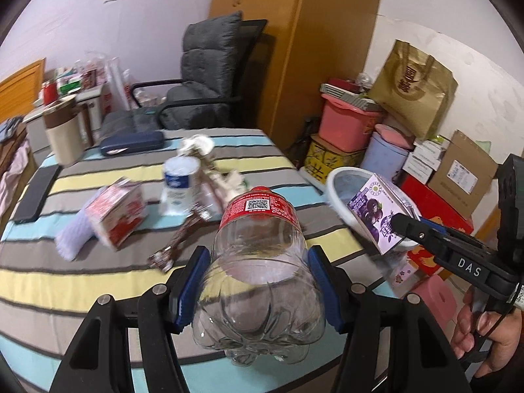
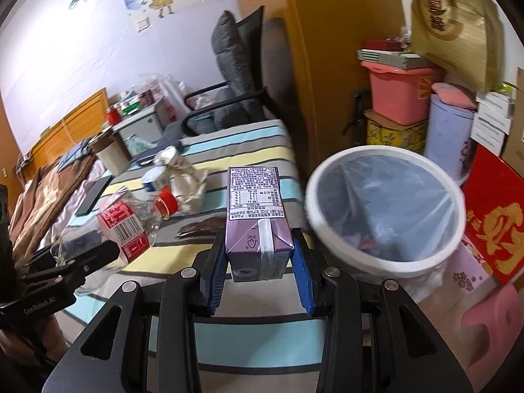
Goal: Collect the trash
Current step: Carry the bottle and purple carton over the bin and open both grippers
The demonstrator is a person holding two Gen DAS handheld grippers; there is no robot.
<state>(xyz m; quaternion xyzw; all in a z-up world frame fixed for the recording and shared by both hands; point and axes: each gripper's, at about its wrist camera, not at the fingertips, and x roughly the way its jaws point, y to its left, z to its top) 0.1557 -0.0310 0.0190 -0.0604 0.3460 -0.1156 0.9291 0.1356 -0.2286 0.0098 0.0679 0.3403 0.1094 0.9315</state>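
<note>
My left gripper (image 1: pixel 258 281) is clamped wide around an empty clear bottle (image 1: pixel 258 262), its red cap pointing away from me. My right gripper (image 2: pixel 260 258) pinches a purple carton (image 2: pixel 253 216) at its base, jaws about half apart. Both hang over the striped bedspread (image 1: pixel 98 281) near its right edge. Just past that edge stands the white bin (image 2: pixel 386 209), lined with a bag. Farther up the bedspread lie a red carton (image 1: pixel 118 213), a brown wrapper (image 1: pixel 180 242) and crumpled paper (image 1: pixel 199 145).
</note>
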